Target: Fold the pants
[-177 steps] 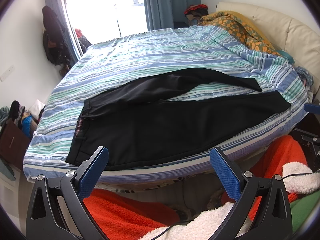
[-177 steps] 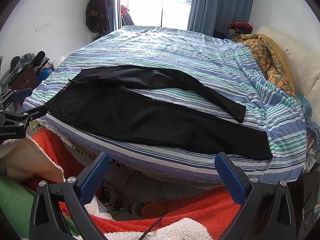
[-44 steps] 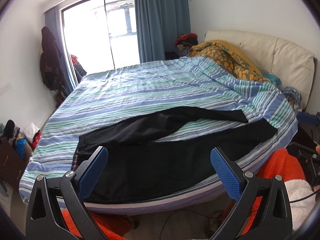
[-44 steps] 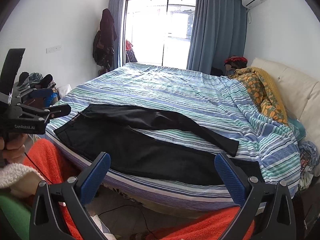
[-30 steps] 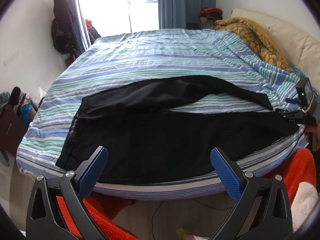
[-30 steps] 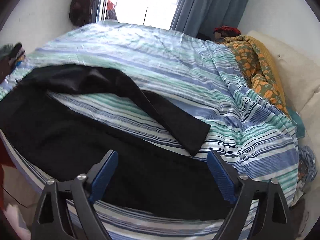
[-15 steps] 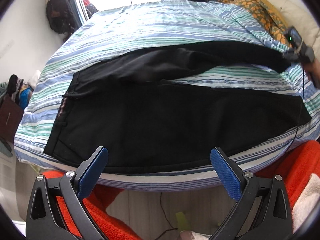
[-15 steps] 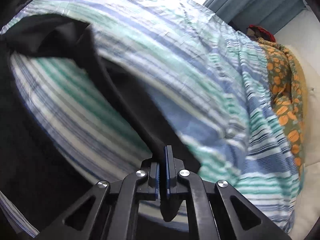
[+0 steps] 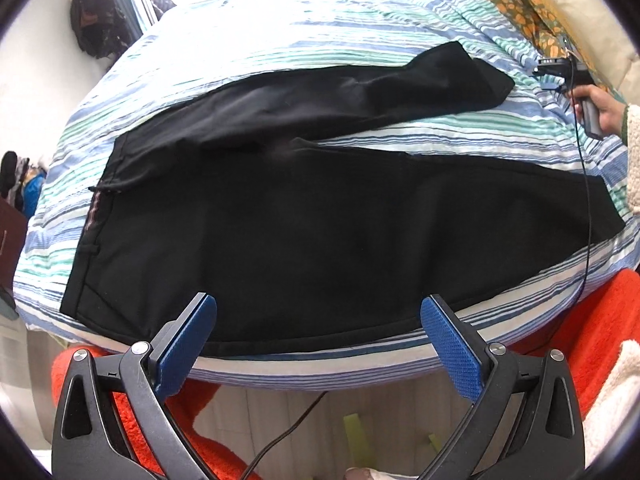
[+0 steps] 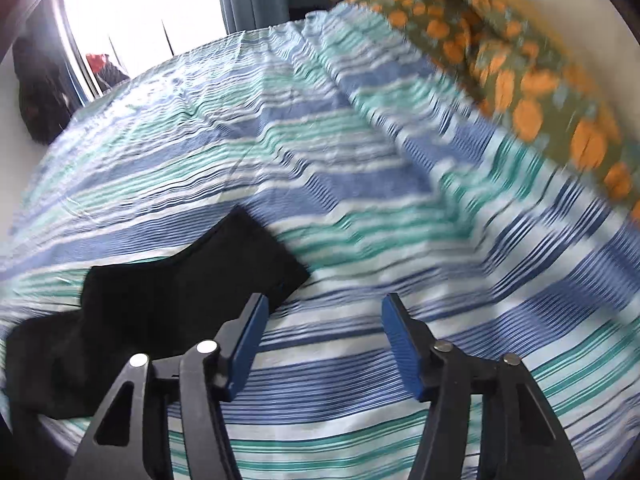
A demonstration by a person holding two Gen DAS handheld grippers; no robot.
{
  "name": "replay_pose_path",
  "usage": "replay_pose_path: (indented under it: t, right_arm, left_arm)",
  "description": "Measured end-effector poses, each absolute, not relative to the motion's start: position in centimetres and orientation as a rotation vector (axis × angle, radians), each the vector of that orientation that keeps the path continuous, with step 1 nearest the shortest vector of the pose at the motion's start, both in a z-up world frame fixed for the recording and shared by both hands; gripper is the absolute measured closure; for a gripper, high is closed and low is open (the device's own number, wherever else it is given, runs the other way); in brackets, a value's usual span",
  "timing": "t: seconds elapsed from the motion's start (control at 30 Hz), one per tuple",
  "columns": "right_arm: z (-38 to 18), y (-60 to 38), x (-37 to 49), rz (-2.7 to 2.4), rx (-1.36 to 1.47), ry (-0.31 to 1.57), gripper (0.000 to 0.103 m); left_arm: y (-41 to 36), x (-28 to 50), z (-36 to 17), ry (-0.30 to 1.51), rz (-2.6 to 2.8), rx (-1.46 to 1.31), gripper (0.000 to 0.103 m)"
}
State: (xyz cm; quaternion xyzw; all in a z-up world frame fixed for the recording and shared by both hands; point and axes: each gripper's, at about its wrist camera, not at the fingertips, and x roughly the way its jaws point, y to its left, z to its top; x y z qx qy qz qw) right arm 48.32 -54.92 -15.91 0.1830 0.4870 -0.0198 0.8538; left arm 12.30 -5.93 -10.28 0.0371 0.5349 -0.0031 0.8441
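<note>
Black pants (image 9: pixel 320 220) lie flat on the striped bed sheet (image 9: pixel 280 40), waistband (image 9: pixel 90 224) to the left, both legs running right. The far leg angles away, and its cuff (image 9: pixel 484 80) ends near my right gripper (image 9: pixel 554 70), which a hand (image 9: pixel 604 110) holds. My left gripper (image 9: pixel 318 312) hangs open over the near hem edge, touching nothing. In the blurred right wrist view my right gripper (image 10: pixel 324 320) has its jaws opening over bare sheet (image 10: pixel 360 160), with nothing between them. The cuff (image 10: pixel 192 292) lies just left of its left finger.
An orange-patterned quilt (image 9: pixel 520 0) is bunched along the far right of the bed, also the quilt (image 10: pixel 520 80). Red fleece (image 9: pixel 580 320) hangs below the mattress edge. A black cable (image 9: pixel 588 200) crosses the near leg's end. Dark clothes (image 9: pixel 96 12) hang by the window.
The right gripper was shut at the far leg's cuff; now its jaws are apart and the cuff lies on the sheet beside it. The left gripper came lower and closer to the pants.
</note>
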Motion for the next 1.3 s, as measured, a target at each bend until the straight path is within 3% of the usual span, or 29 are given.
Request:
replay_pose_path:
  t: [0.07, 0.33, 0.37, 0.4, 0.57, 0.7, 0.77, 0.9, 1.03, 1.1, 1.2, 1.3]
  right_arm:
    - [-19.0, -54.5, 48.1, -0.009, 0.569, 0.999, 0.053]
    - [-24.8, -53.9, 51.3, -0.06, 0.827, 0.934, 0.054]
    - [-24.6, -53.7, 51.6, -0.053, 0.824, 0.934, 0.063]
    - [-24.0, -53.6, 51.9, -0.048, 0.799, 0.935, 0.092]
    - [-19.0, -54.2, 47.6, -0.115, 0.619, 0.828, 0.092]
    - [-19.7, -53.9, 44.0, -0.277, 0.374, 0.959, 0.065]
    - [-19.1, -54.2, 40.9, -0.29, 0.355, 0.926, 0.065]
    - [-17.2, -51.6, 35.8, -0.175, 0.349, 0.872, 0.053]
    - [-15.1, -47.4, 31.2, -0.05, 0.342, 0.849, 0.051]
    - [-14.0, -46.1, 28.2, -0.017, 0.332, 0.833, 0.044]
    - [-13.2, -45.1, 24.4, -0.003, 0.281, 0.836, 0.034]
    - [-13.6, -45.8, 21.6, 0.035, 0.244, 0.918, 0.033]
  left_arm:
    - [-6.3, 12.5, -10.4, 1.133, -0.009, 0.095, 0.001]
    - [-6.4, 13.4, -11.7, 1.182, 0.021, 0.103, 0.001]
    - [-6.4, 13.6, -11.9, 1.188, 0.022, 0.1, 0.001]
    - [-6.4, 13.7, -11.9, 1.19, 0.023, 0.101, 0.001]
    - [-6.2, 14.3, -12.3, 1.178, 0.026, 0.097, 0.001]
    - [-4.5, 17.6, -13.1, 1.221, 0.033, 0.016, 0.001]
    - [-3.1, 20.9, -12.5, 1.16, 0.062, -0.002, 0.001]
    - [0.4, 29.5, -12.7, 0.992, 0.219, 0.038, 0.001]
    - [4.7, 36.3, -19.9, 1.06, 0.47, 0.182, 0.0]
    - [7.0, 36.9, -21.9, 1.083, 0.39, 0.067, 0.0]
    - [7.3, 36.0, -20.2, 1.061, 0.402, 0.036, 0.001]
    - [5.2, 33.5, -17.7, 1.037, 0.344, 0.069, 0.001]
